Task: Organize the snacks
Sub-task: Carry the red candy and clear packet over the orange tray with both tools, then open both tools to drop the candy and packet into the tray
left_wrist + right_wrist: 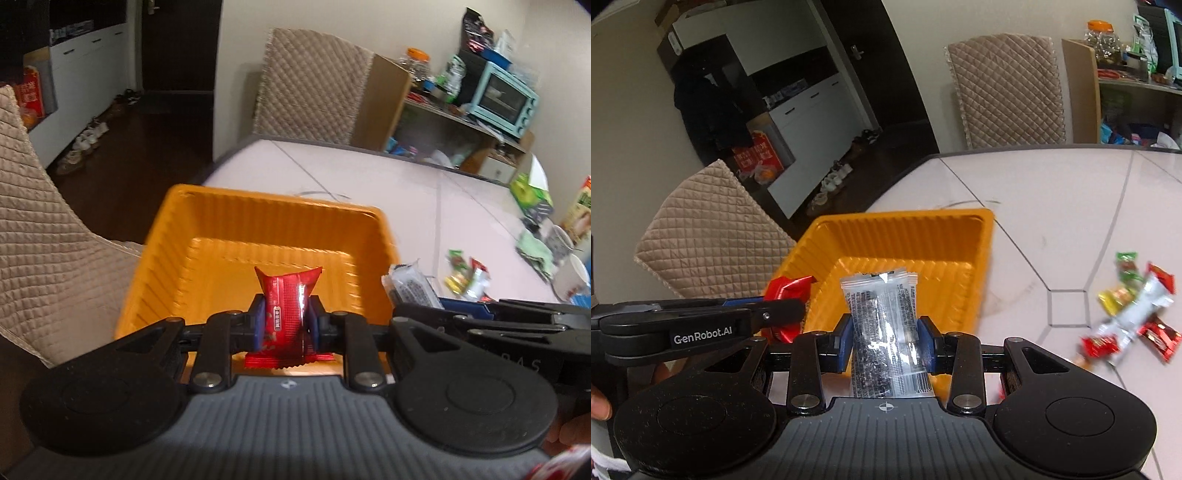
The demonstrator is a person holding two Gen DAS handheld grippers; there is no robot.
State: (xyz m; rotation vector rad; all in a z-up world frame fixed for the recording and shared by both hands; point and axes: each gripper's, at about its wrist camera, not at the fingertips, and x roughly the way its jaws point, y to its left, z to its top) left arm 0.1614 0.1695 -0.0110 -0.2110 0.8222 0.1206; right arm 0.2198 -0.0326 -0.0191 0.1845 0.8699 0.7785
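Left gripper (286, 319) clamped on red candy (287, 295), right gripper (885, 341) clamped on clear seed packet (882, 317), both over empty orange tray (849, 236); loose snacks (1130, 314) on table (1034, 177).

Between the blue pads of the left gripper (285, 317) sits a glossy red snack packet (286, 301); the right gripper (885, 338) pinches a clear packet (884, 325) speckled black. Beyond both tongs, a ribbed orange tray (207, 206) rests on the pale, grey-lined table (1052, 192).
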